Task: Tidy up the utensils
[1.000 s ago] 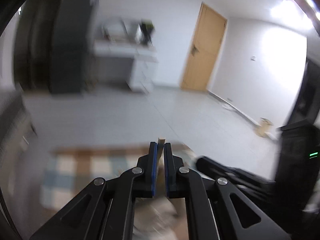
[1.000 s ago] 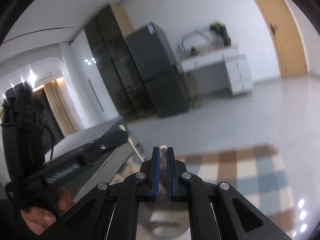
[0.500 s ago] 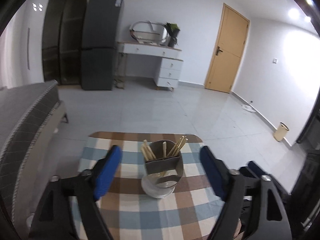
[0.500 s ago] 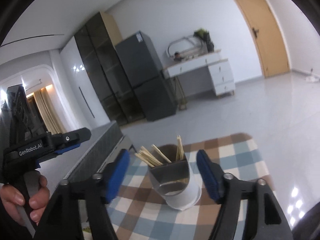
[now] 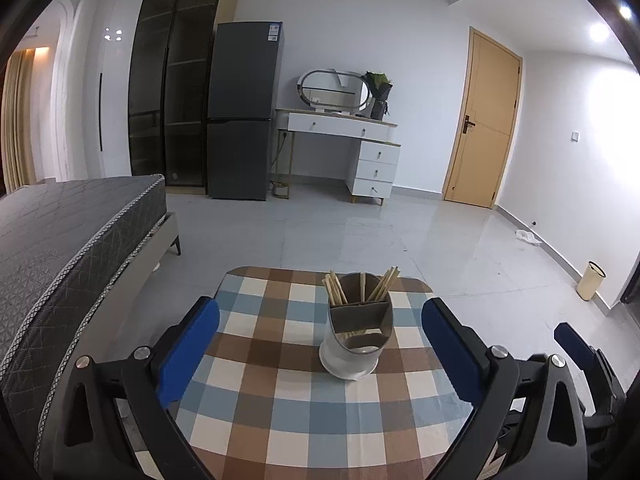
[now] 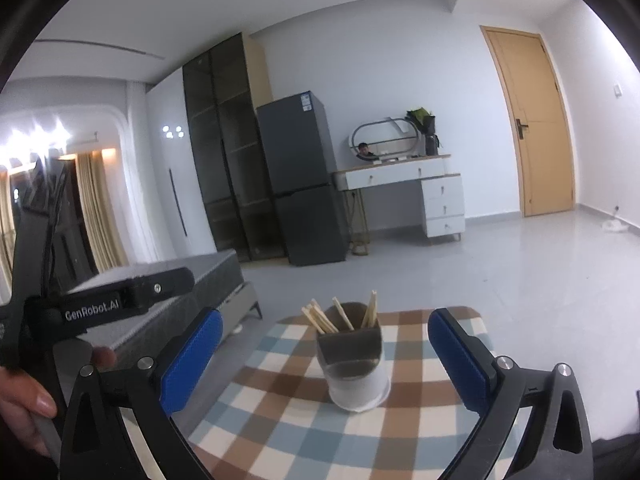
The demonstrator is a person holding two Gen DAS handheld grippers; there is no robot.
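Both tools, left tool (image 5: 320, 334) and right tool (image 6: 326, 346), splayed wide, angled downward toward the chopstick holder (image 5: 357, 332).

Chopsticks (image 5: 335, 289) stand in a holder (image 5: 356, 336) on the table (image 5: 280, 396). A bed (image 5: 72, 224) lies left; a fridge (image 5: 244, 120) stands far behind.

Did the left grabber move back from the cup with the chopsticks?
Yes. The left gripper has pulled back from the holder on the checked table; its jaws have just been opening, nothing between them.
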